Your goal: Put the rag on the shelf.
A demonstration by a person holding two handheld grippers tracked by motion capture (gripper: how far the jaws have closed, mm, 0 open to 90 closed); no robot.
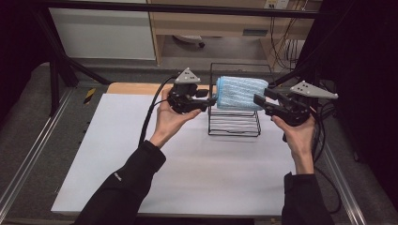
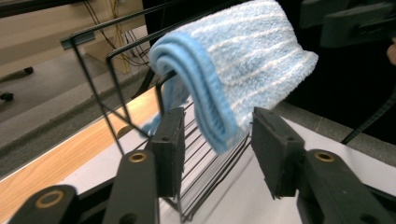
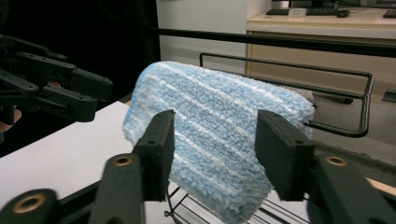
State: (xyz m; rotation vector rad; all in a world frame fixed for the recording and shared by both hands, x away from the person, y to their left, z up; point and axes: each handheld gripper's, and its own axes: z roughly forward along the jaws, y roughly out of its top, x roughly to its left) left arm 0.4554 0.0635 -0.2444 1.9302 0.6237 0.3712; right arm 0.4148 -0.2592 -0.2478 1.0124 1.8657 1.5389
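Blue towel (image 2: 243, 60) edge folded double.

A blue striped towel (image 1: 239, 92) hung folded over the top of a black wire rack (image 1: 233, 125) at the far middle of the white worktop (image 1: 187, 168). The left tool (image 1: 209, 102) sat just beside the towel's left end, the right tool (image 1: 261, 99) at its right end, each with jaws apart and off the cloth.

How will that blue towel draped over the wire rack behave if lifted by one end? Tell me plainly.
Probably floppy: the blue towel sags over the wire rack bar, its folded end drooping in the left gripper view. Likely light, since the thin rack stands upright under it. Its looped pile looks grippy, so it should snag rather than slip.
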